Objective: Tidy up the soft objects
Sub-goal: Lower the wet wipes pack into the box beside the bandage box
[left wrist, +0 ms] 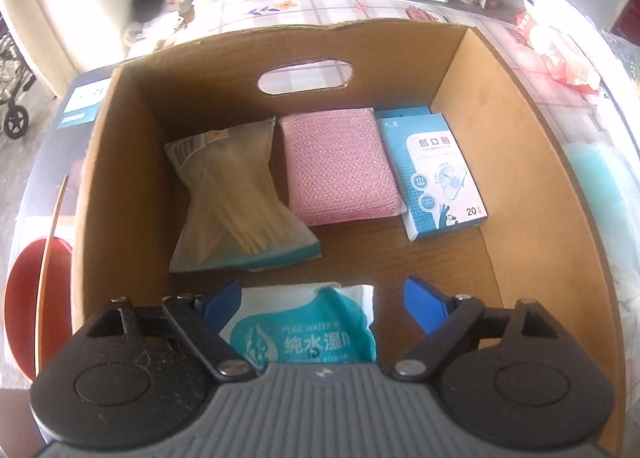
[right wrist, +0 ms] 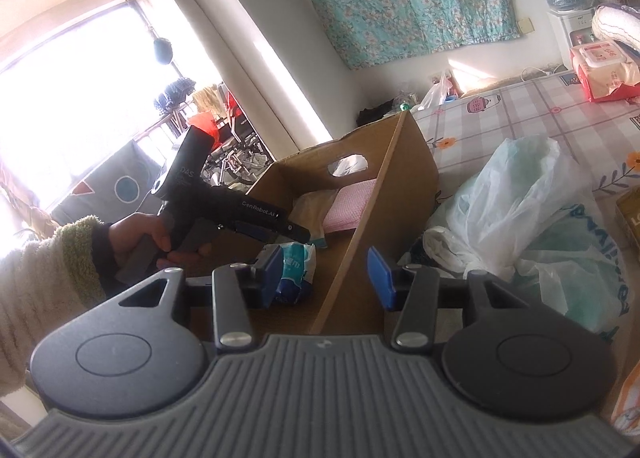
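Wet-wipes pack [left wrist: 308, 332], teal and white, lies on the floor of the cardboard box [left wrist: 516, 162] at its near end, between the blue fingers [left wrist: 226, 298] of the left gripper [left wrist: 322, 298]. Those fingers stand wide apart, with a clear gap on the right-hand side; the left one sits close against the pack's edge, contact unclear, so no grip on it. Further in, a row against the far wall under the cut-out handle: cotton-swab bag [left wrist: 236, 198] on the left, pink cloth [left wrist: 340, 166] in the middle, blue plaster box [left wrist: 436, 174] on the right, leaning partly on the cloth's edge.

Right gripper [right wrist: 326, 278] hovers at the box's near side wall [right wrist: 360, 234], fingers [right wrist: 380, 278] partly open with the wall's rim between them, not pinching it. Left hand [right wrist: 148, 238] with a fluffy sleeve holds its gripper pointing down into the box. Beside the box, outside it, crumpled plastic bags [right wrist: 520, 210] lie on the checked, flower-print bed cover [right wrist: 560, 118]. A red tub [left wrist: 28, 298] sits left of the box, lower down.
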A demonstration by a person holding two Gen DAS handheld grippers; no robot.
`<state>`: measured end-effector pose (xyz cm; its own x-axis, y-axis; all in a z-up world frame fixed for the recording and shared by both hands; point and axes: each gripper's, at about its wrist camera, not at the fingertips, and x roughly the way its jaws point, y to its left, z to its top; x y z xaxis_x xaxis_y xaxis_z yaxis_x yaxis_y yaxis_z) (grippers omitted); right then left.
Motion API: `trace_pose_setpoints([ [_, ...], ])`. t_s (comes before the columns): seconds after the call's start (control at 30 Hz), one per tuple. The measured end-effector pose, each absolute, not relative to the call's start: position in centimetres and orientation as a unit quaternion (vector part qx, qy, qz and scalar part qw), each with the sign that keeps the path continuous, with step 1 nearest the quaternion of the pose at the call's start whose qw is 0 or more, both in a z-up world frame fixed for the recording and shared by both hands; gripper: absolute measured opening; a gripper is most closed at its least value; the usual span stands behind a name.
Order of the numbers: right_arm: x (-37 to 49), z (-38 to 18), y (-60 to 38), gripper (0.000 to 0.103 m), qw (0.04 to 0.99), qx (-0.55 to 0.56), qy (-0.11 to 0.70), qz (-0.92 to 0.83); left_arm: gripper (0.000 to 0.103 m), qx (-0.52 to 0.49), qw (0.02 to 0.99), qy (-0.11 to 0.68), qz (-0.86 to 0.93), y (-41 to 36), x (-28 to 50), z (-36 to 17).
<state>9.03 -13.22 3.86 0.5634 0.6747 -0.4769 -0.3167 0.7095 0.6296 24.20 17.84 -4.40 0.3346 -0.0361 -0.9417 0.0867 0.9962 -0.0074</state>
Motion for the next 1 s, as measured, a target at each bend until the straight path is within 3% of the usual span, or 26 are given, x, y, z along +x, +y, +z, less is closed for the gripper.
trace_pose_setpoints([
  [0.3,8.9,3.5,-13.8,0.048,0.851,0.252,0.366,0.281,0.089,0.024,0.784,0.62,-0.006,18.5,25.4,-6.5],
  [0.67,8.8,3.6,-12.4,0.049,0.845,0.246,0.368,0.298,0.092,-0.086,0.727,0.681,-0.008,20.1,21.5,-6.1],
  [1.0,8.4,3.2,-12.0,0.051,0.839,0.256,0.377,0.296,0.092,-0.13,0.731,0.669,-0.043,19.0,17.7,-6.3],
])
